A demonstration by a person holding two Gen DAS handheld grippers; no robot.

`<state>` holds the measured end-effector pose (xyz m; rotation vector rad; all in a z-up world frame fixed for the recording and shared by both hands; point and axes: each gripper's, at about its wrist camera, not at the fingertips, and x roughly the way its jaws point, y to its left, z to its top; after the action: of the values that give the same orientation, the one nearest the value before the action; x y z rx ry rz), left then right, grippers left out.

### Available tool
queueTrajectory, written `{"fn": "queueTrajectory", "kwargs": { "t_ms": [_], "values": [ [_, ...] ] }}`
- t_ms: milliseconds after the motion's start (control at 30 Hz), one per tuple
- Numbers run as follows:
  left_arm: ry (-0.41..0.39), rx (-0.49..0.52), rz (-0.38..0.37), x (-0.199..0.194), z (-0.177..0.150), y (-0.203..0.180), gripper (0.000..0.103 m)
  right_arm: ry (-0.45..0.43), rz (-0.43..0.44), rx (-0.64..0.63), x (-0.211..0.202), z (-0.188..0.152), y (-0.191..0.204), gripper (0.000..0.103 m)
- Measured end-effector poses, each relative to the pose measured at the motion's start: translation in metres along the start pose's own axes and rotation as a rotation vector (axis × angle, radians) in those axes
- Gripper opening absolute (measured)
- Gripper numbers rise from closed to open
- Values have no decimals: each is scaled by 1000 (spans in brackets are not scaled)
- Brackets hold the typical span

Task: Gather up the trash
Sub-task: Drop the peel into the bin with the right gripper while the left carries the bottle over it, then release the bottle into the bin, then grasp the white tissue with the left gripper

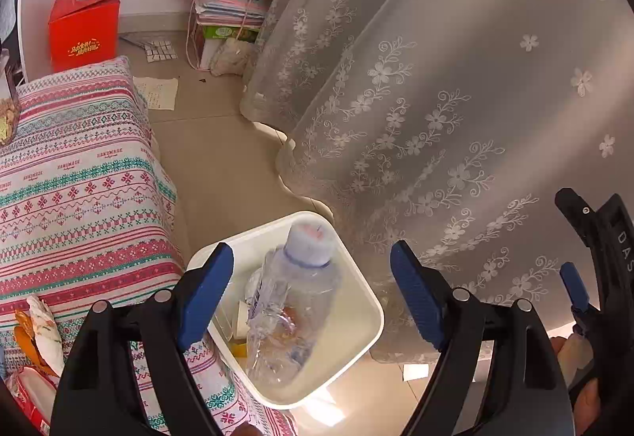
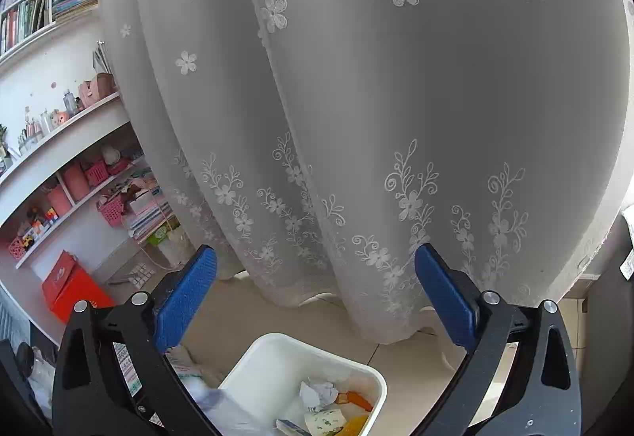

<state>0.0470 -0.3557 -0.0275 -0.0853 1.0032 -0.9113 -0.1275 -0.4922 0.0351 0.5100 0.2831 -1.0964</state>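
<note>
A white square trash bin (image 1: 358, 333) stands on the floor between the patterned table and the curtain. A crumpled clear plastic bottle (image 1: 295, 301) with a pale cap, blurred, is in the bin's mouth, between and below the fingers of my left gripper (image 1: 313, 297), which is open and touches nothing. My right gripper (image 2: 317, 301) is open and empty above the same bin (image 2: 273, 352), where crumpled paper (image 2: 319, 394) and orange and yellow wrappers (image 2: 356, 412) lie. The right gripper also shows in the left wrist view (image 1: 586, 277).
A table with a striped patterned cloth (image 1: 79, 198) stands left of the bin, with a tissue pack (image 1: 27, 392) and wrappers (image 1: 41, 333) on it. A white embroidered curtain (image 1: 436, 99) hangs just behind. A red box (image 1: 83, 25) and shelves (image 2: 59, 158) stand farther back.
</note>
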Motion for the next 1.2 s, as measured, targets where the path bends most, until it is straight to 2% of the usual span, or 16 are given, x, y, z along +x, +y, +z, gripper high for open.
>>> {"fn": "queueTrajectory", "kwargs": {
  "t_ms": [33, 100, 233, 367, 467, 600, 667, 767, 967, 1100, 1167, 1200],
  "values": [
    [-1, 7, 9, -6, 0, 4, 84, 4, 8, -3, 0, -1, 2, 96],
    [7, 44, 73, -22, -2, 18, 85, 20, 40, -11, -2, -4, 7, 96],
    [62, 98, 292, -56, -7, 76, 85, 69, 130, -44, -4, -12, 25, 96],
    [172, 44, 501, -87, -6, 164, 85, 135, 221, -116, -8, -29, 56, 96],
    [258, -2, 603, -103, -6, 224, 85, 199, 282, -198, -12, -49, 86, 96],
    [428, 100, 698, -92, -15, 271, 85, 312, 387, -318, -18, -81, 126, 96],
    [477, 163, 743, -80, -19, 285, 85, 367, 418, -353, -19, -95, 141, 96],
    [529, 196, 725, -59, -20, 302, 84, 408, 447, -402, -22, -110, 160, 96],
    [617, 244, 702, -21, -17, 328, 71, 426, 456, -480, -28, -127, 184, 96],
    [657, 242, 671, -10, -20, 343, 52, 454, 467, -502, -28, -135, 193, 96],
    [653, 216, 644, -12, -22, 349, 49, 466, 476, -506, -29, -139, 196, 96],
    [649, 200, 627, -14, -24, 351, 38, 470, 479, -512, -29, -140, 197, 96]
  ]
}}
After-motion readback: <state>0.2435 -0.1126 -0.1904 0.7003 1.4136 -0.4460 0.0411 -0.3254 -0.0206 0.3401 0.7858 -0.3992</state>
